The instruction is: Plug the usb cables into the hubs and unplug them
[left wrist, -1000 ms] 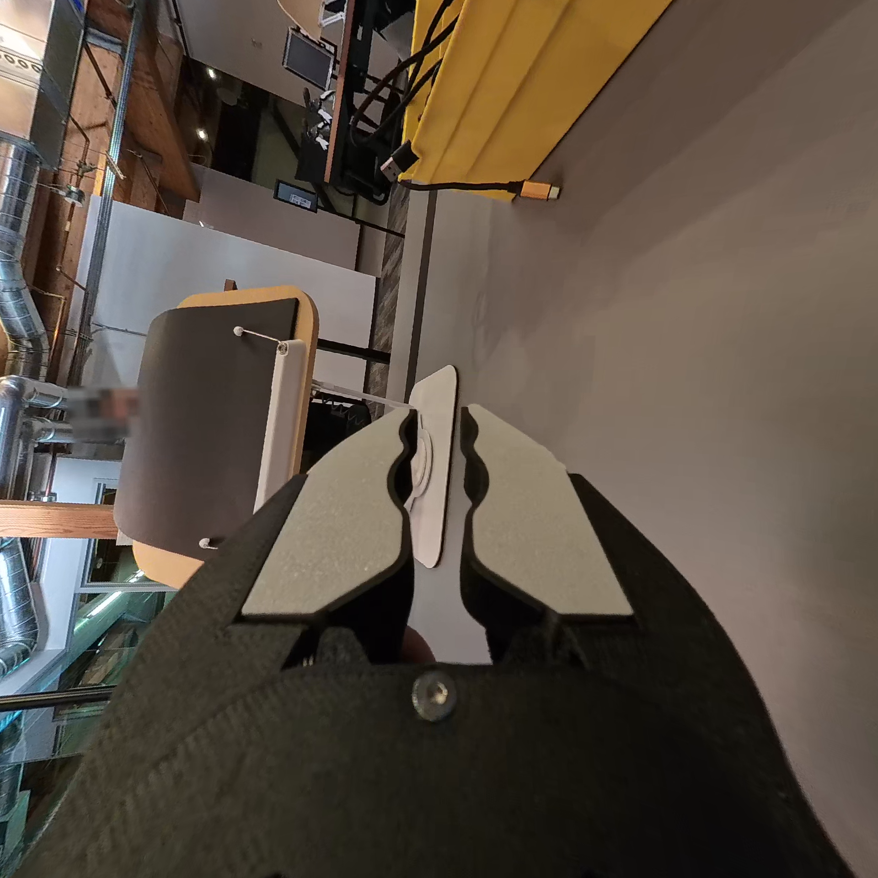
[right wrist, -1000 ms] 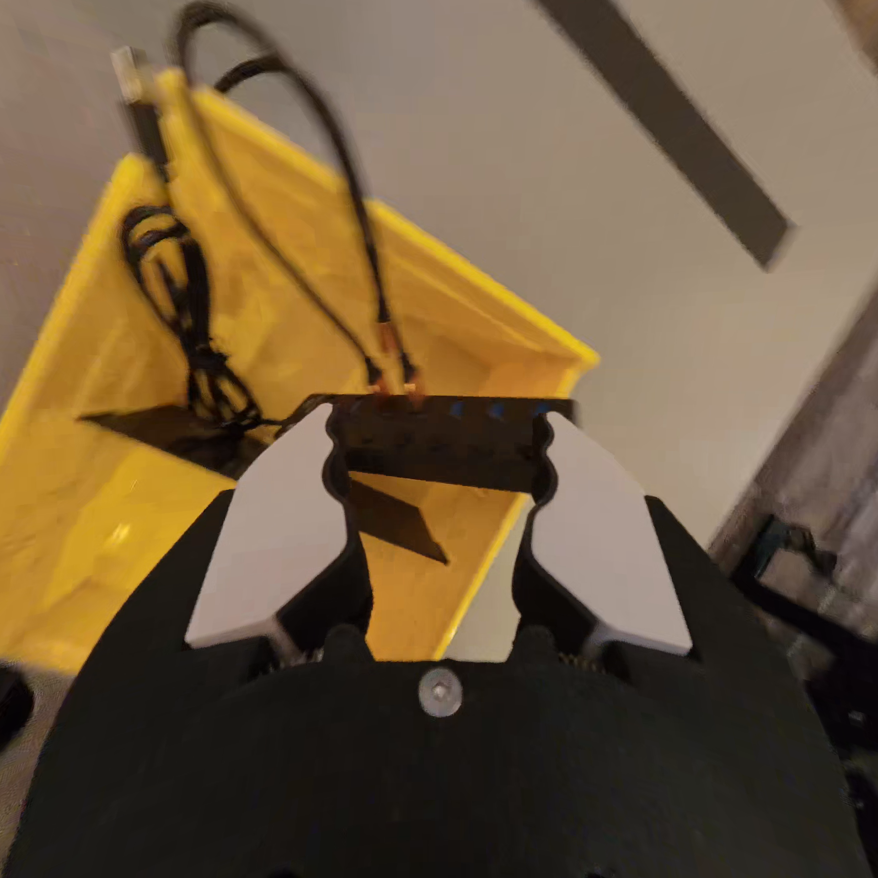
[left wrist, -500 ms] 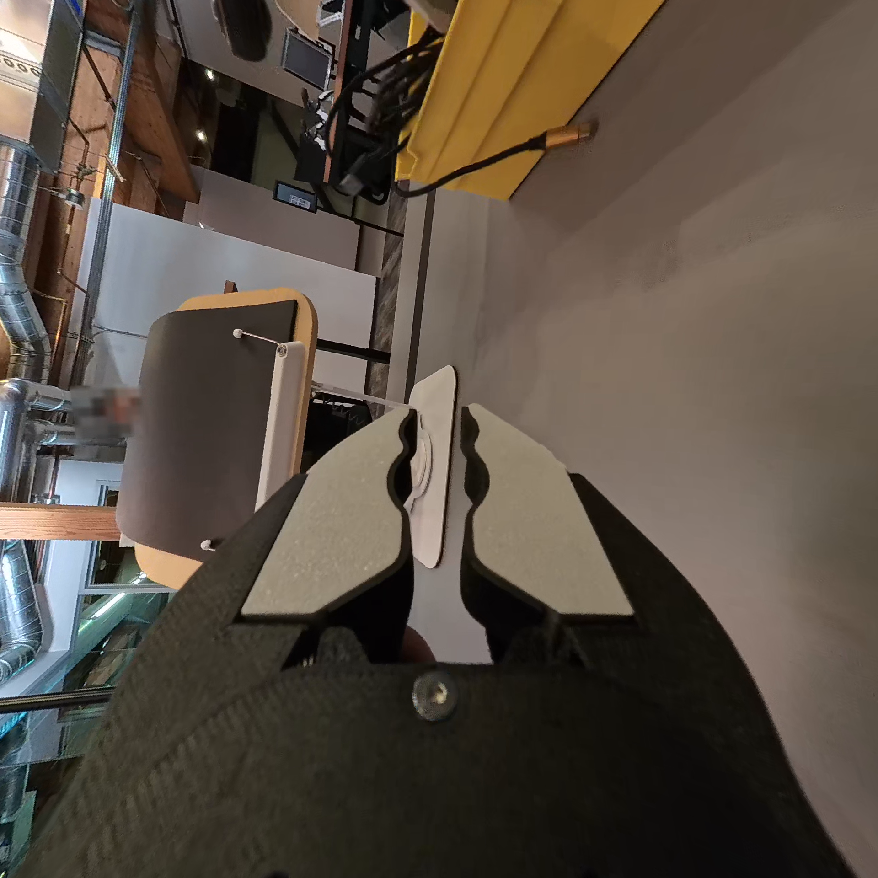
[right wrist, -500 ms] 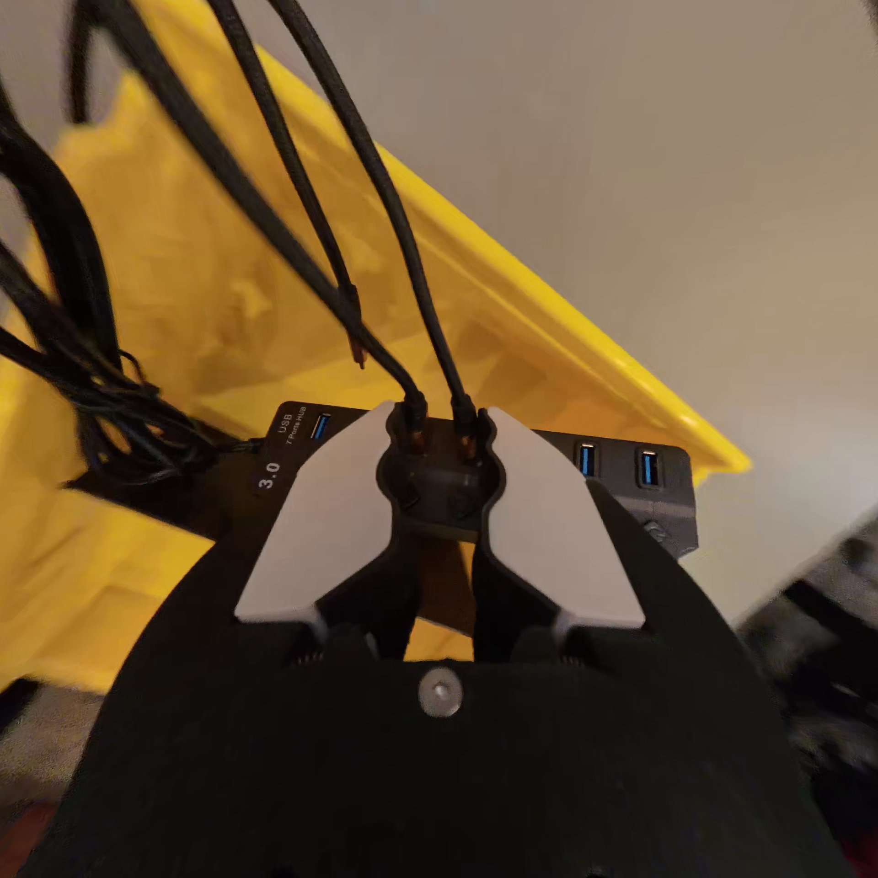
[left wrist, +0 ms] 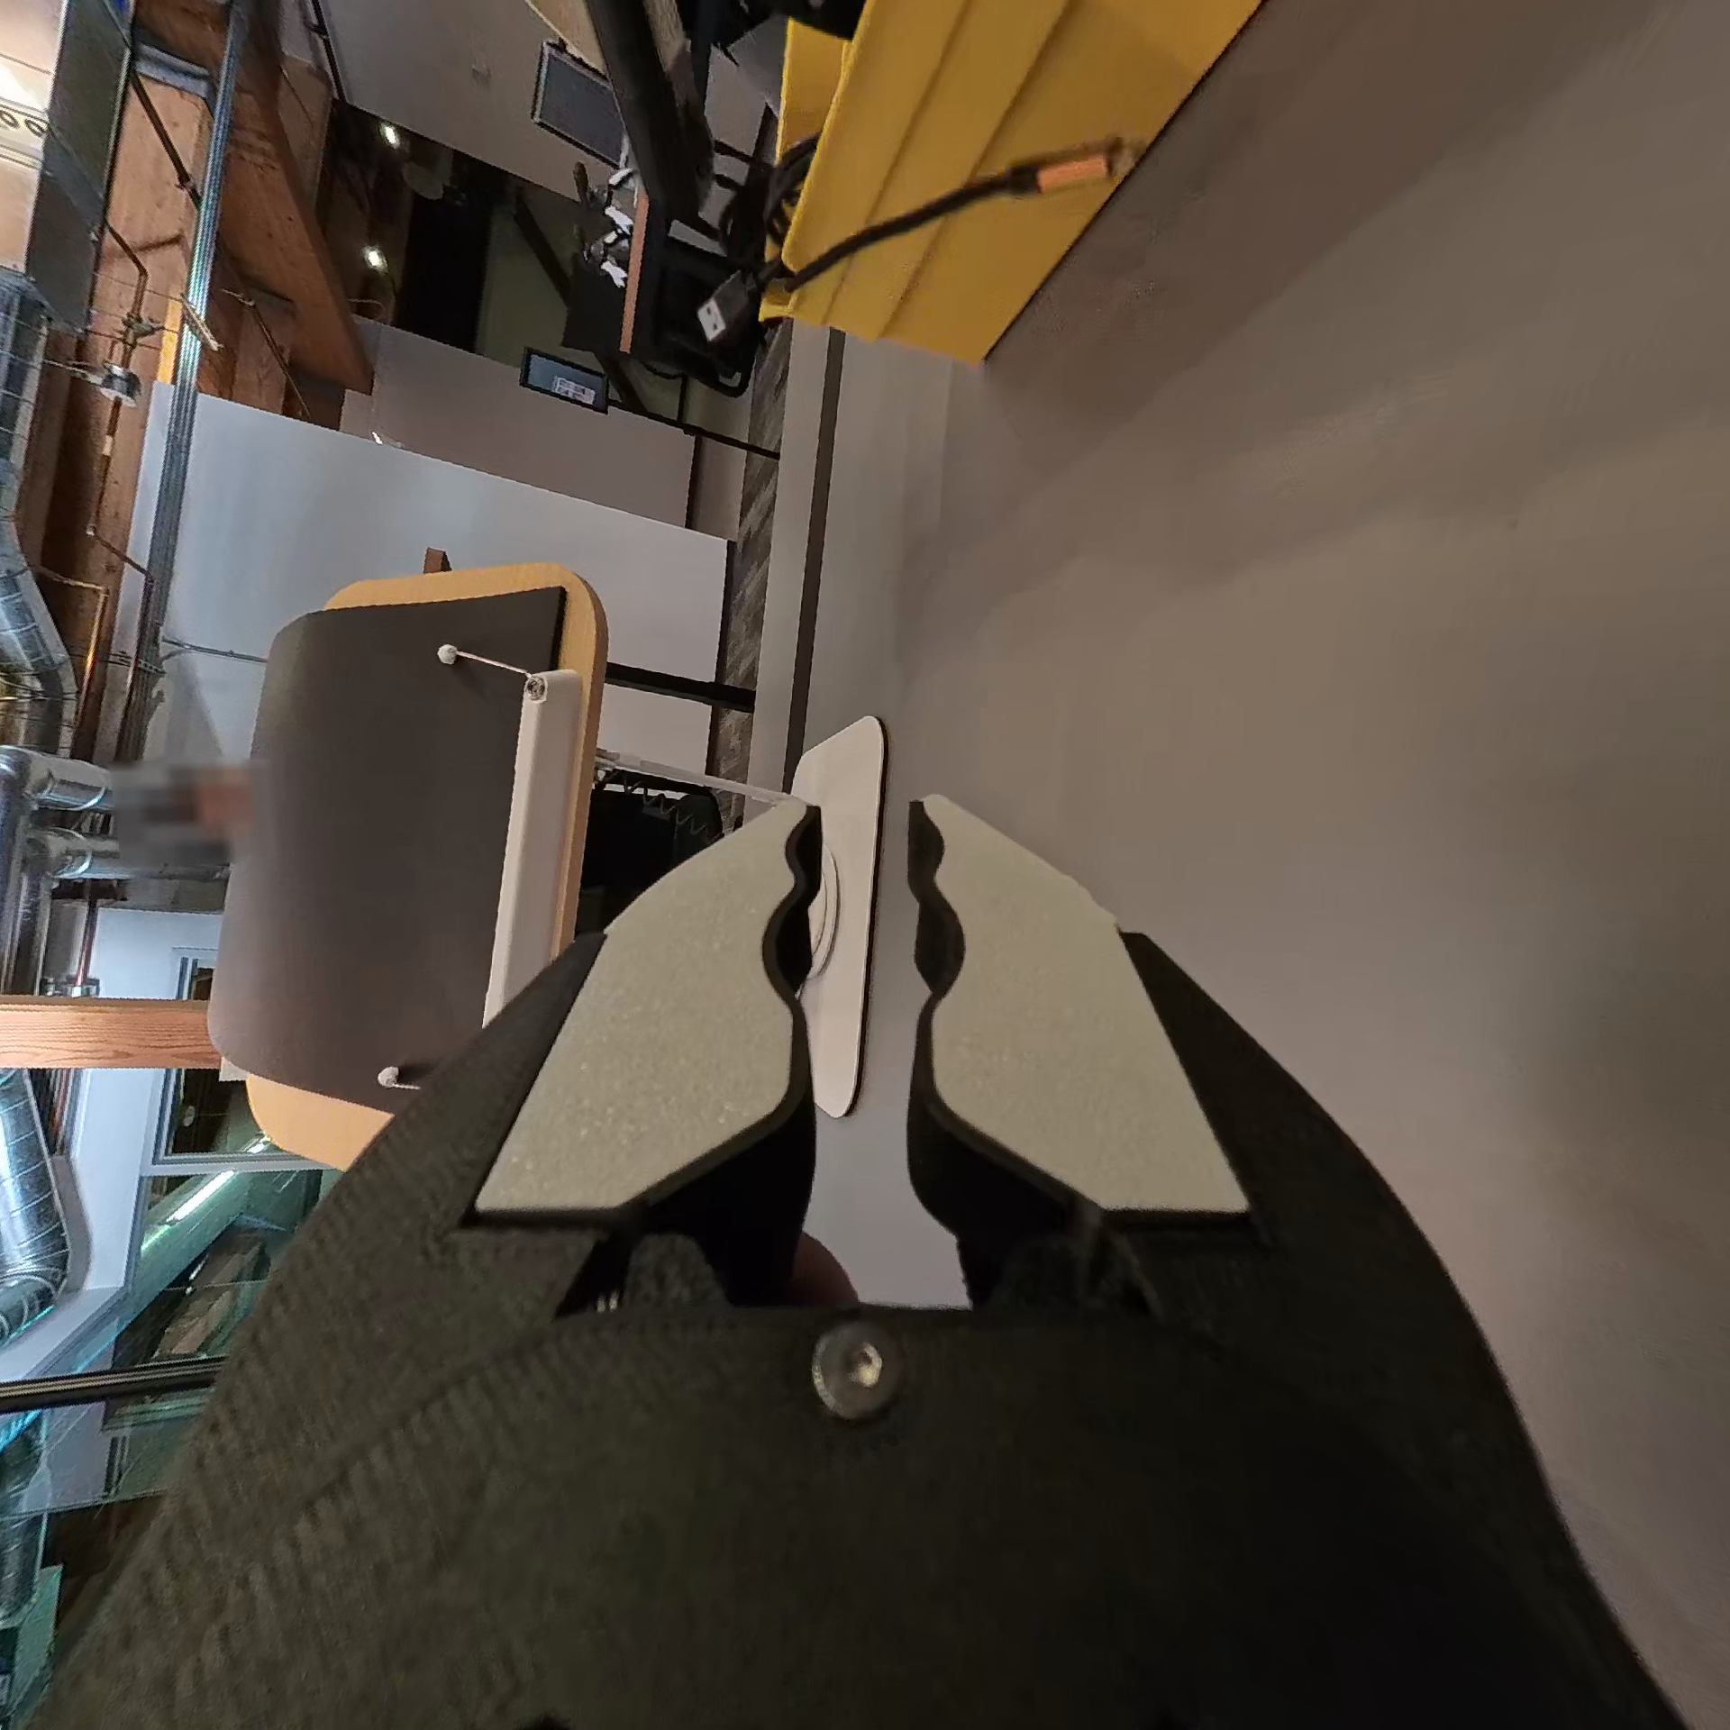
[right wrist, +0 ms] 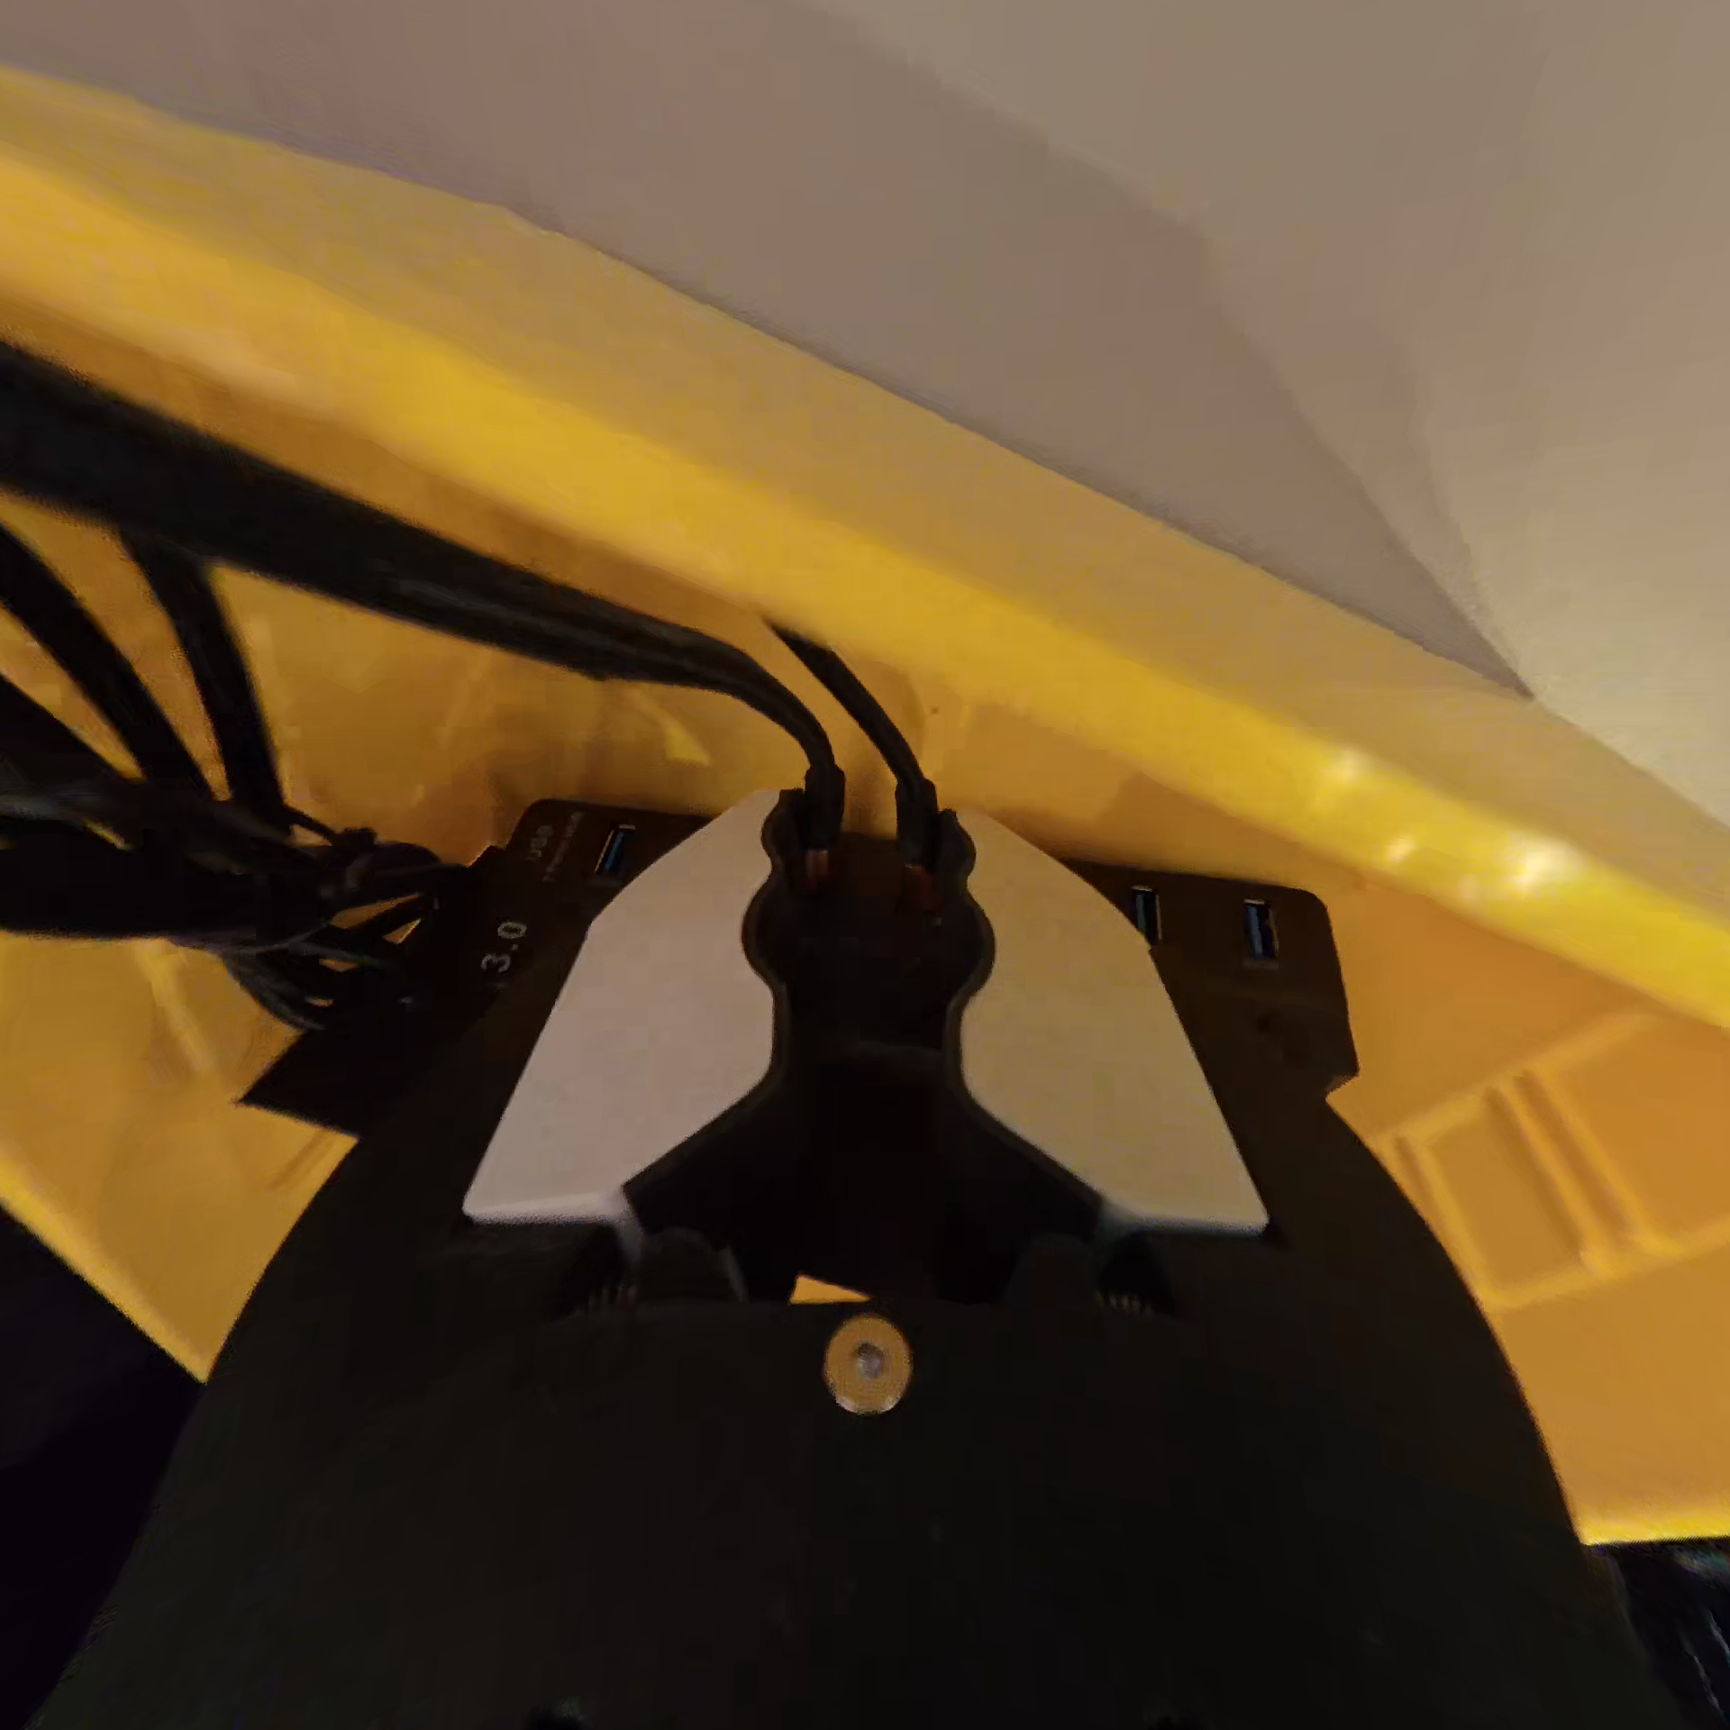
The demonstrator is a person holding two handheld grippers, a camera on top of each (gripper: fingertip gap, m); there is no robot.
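Two cables (right wrist: 824, 796) are seated in the black hub (right wrist: 1292, 983), pinched by the right gripper (right wrist: 866, 875) inside the yellow bin (right wrist: 1030, 599); unplugging remains. The left gripper (left wrist: 894, 847) is seen slightly spread, empty.

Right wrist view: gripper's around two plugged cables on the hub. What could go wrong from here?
1. The right gripper brackets both plugged cables at once; a pull may drag out two, or lift the black hub, since nothing visibly pins it.
2. The cable bundle at the hub's left end could snag.
3. The left gripper sits far off by a white pad, unable to brace.
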